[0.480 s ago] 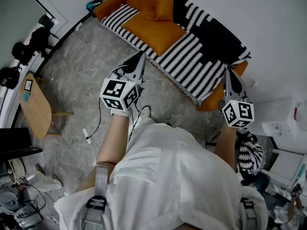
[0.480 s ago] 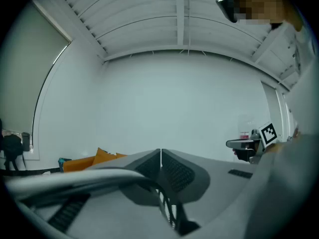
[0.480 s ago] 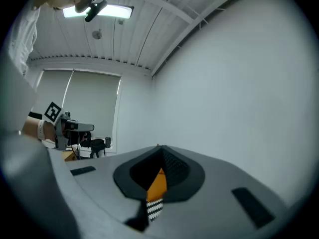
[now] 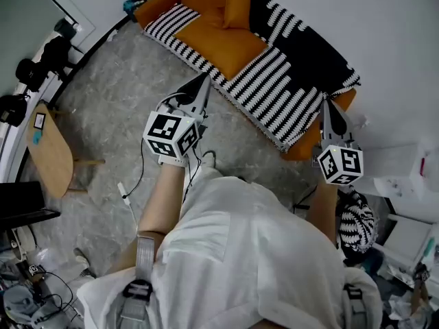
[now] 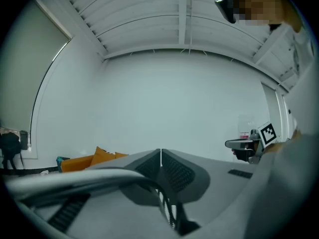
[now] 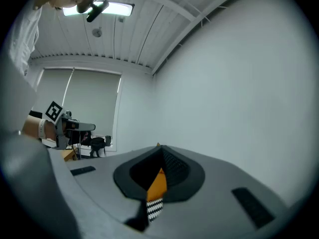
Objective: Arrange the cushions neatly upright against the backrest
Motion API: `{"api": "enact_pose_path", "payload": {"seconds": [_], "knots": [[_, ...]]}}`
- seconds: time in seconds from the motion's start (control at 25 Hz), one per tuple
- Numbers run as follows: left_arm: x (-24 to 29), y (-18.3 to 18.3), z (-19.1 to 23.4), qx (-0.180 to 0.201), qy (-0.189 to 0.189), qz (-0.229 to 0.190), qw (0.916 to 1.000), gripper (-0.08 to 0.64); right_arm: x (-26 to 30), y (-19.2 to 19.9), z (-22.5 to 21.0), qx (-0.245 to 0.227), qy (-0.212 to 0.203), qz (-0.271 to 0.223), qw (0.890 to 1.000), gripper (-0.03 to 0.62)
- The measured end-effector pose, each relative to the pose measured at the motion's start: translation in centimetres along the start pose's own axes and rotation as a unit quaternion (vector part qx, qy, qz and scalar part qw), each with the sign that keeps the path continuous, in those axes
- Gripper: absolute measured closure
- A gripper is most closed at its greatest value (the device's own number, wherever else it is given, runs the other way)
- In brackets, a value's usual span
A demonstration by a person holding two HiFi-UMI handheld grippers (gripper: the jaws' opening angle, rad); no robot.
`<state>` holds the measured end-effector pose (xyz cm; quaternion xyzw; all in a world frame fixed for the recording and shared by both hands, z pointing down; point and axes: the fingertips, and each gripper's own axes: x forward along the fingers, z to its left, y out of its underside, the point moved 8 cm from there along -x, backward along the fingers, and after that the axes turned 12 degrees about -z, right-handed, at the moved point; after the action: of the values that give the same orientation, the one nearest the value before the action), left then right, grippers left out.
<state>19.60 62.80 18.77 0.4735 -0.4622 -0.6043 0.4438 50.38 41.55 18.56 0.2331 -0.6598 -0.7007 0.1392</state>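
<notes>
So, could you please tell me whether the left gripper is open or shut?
Shut. In the left gripper view, the left gripper has its jaws meeting along one thin seam, tip to tip, with nothing between them.

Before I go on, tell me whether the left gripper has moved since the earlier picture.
No. In the head view the left gripper sits where it was, its shut tip at the same spot on the front edge of the sofa.

An oval wooden side table (image 4: 49,155) stands on the grey stone-patterned floor (image 4: 116,101) near its left edge; black camera gear (image 4: 38,70), perhaps on tripods, stands beyond it.
</notes>
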Motion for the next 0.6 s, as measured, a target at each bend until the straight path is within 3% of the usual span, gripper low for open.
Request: {"api": "enact_pose_path", "payload": {"seconds": [0.28,0.6], "knots": [[0.5,0.4,2.4,0.0,-0.005,0.008,1.0,0.541,2.1,0.7,0.8,0.036,-0.012,0.0,0.999,0.585],[0.7,1.0,8.8,-0.007,-0.023,0.021,0.9995,0.541,8.5,3.3,3.5,0.052,-0.027,0.032,0.998,0.584]]}}
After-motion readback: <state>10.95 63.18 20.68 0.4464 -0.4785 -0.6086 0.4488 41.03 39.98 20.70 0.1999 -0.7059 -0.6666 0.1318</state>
